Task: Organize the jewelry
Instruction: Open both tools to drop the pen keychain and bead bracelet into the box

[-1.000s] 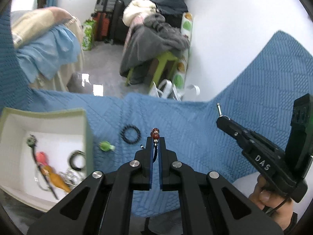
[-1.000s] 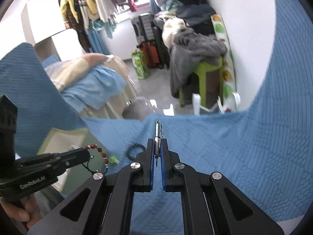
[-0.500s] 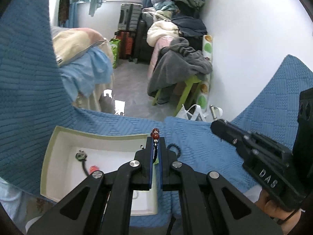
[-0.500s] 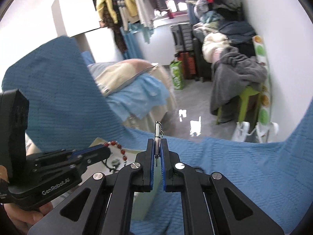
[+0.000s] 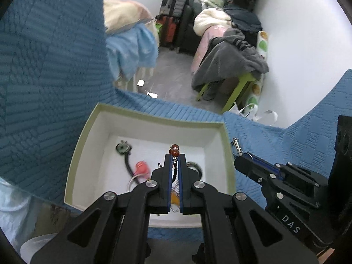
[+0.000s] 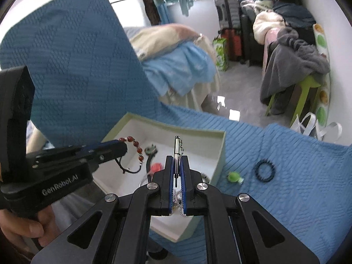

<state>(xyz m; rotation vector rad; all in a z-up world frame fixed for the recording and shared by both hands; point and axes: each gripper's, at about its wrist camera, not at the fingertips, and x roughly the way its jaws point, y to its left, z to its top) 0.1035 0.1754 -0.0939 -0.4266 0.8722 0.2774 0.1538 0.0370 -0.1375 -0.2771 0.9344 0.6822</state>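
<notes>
Over the open white box, left gripper pinches a red-bead bracelet, right gripper pinches a silver pendant; black bracelet lies right.

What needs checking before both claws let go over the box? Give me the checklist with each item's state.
1. Left claw shut on the red bead bracelet: ok.
2. Right claw shut on the silver pendant, chain hanging below: ok.
3. Bracelet above the open box: ok; in both views its beads hang over the white interior.
4. Pendant above the box: ok in the right wrist view; in the left wrist view its tip sits near the box's right wall, so the margin is slim.
5. Landing spot free: cannot tell; the dark green pendant and pink piece already lie inside.
6. Table cleared: not ok; green charm and black bracelet remain on the blue cloth.
</notes>
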